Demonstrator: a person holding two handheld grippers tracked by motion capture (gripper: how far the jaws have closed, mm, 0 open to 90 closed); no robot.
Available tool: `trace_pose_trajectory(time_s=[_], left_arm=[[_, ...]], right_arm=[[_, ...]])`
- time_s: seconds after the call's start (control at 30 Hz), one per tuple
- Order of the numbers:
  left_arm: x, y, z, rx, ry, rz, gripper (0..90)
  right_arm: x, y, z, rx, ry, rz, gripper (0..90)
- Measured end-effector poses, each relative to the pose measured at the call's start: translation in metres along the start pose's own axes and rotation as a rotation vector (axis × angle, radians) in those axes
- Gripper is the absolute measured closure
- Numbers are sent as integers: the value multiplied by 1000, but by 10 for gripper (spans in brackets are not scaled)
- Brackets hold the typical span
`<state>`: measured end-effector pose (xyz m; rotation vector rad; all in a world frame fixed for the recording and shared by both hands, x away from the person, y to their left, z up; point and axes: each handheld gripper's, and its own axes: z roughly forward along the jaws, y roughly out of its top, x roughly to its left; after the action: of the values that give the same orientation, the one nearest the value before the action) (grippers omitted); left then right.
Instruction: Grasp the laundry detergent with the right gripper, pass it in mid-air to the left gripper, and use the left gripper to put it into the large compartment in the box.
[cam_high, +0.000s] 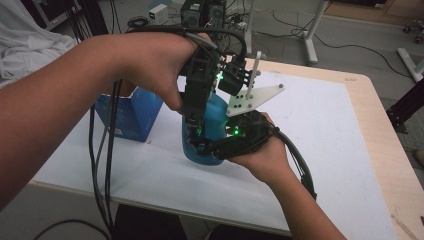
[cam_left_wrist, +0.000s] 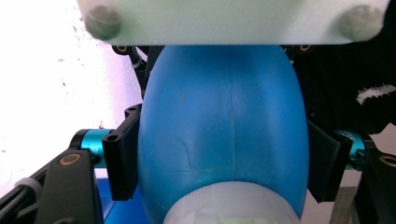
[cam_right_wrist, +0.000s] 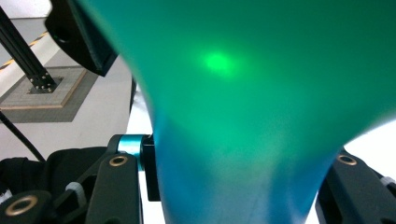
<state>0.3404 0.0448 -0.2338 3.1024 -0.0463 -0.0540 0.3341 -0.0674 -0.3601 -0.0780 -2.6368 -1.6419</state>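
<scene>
Fingers (cam_left_wrist: 122, 161) of left gripper (cam_left_wrist: 224, 158) clenched across blue plastic bottle (cam_left_wrist: 224, 135); right gripper (cam_high: 212, 146) likewise clamped low on it. Standing on white table (cam_high: 325, 130), beside blue box (cam_high: 131, 116). Likely smooth, slippery, slightly yielding; best gripped at the narrower waist.

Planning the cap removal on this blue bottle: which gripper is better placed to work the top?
Left, probably: the left gripper comes down from above the blue bottle, while the right gripper clamps its lower body sideways.

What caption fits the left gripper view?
Left gripper shut on a blue bottle, one black jaw pressed to each side, above the white table.
</scene>
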Motion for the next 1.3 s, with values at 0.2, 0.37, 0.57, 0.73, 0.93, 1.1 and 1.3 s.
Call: trace_pose_trajectory(time_s=[0.2,0.37,0.57,0.73,0.93,1.1,1.3], left_arm=[[0,0,-2,4,-4,-5,320],[0,0,-3,5,-2,-6,353],[1,1,-2,8,0,-15,375],[3,1,-1,-11,-19,-17,381],[3,2,-2,-22,-19,-25,385],[3,4,-5,-13,-19,-23,386],[1,3,-9,-10,-28,-27,385]], right_arm=[[0,0,0,-1,-1,-4,463],[0,0,-1,-1,-3,-4,463],[0,0,-1,-2,-2,-3,464],[-1,0,0,-3,9,1,465],[-1,0,-2,-5,13,-3,462],[-1,0,-4,-19,8,-8,453],[2,-3,-15,-10,-13,6,356]])
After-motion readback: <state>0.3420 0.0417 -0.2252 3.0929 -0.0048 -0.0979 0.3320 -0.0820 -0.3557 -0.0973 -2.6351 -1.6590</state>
